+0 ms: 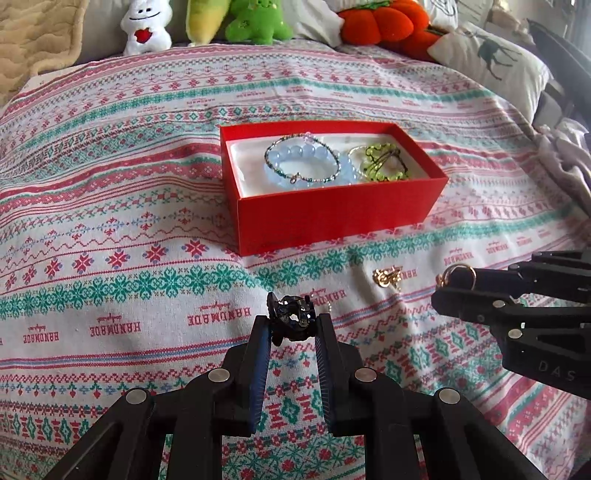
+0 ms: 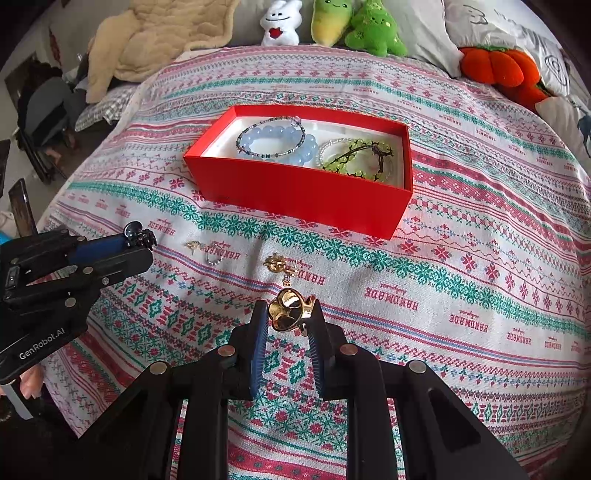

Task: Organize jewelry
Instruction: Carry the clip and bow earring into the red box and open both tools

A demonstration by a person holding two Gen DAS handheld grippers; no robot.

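Note:
A red jewelry box (image 1: 332, 218) (image 2: 295, 192) with a white lining sits on the patterned cloth and holds blue bead bracelets (image 1: 295, 162) (image 2: 277, 142) and green bead bracelets (image 1: 380, 162) (image 2: 358, 158). My left gripper (image 1: 291, 325) (image 2: 138, 240) is shut on a black jewelled piece (image 1: 291, 317) (image 2: 142, 236), held above the cloth. My right gripper (image 2: 290, 317) (image 1: 448, 291) is shut on a gold piece (image 2: 288, 310) (image 1: 458, 275). A gold earring (image 1: 386, 277) (image 2: 279, 264) and a small silver ring (image 2: 214, 260) lie loose on the cloth in front of the box.
The patterned cloth (image 1: 147, 258) covers a bed. Plush toys (image 1: 147, 26) (image 2: 280, 22), an orange pumpkin plush (image 1: 384, 26) (image 2: 502, 66) and pillows (image 1: 491, 59) line the far edge. A beige blanket (image 2: 159, 37) lies at the far left.

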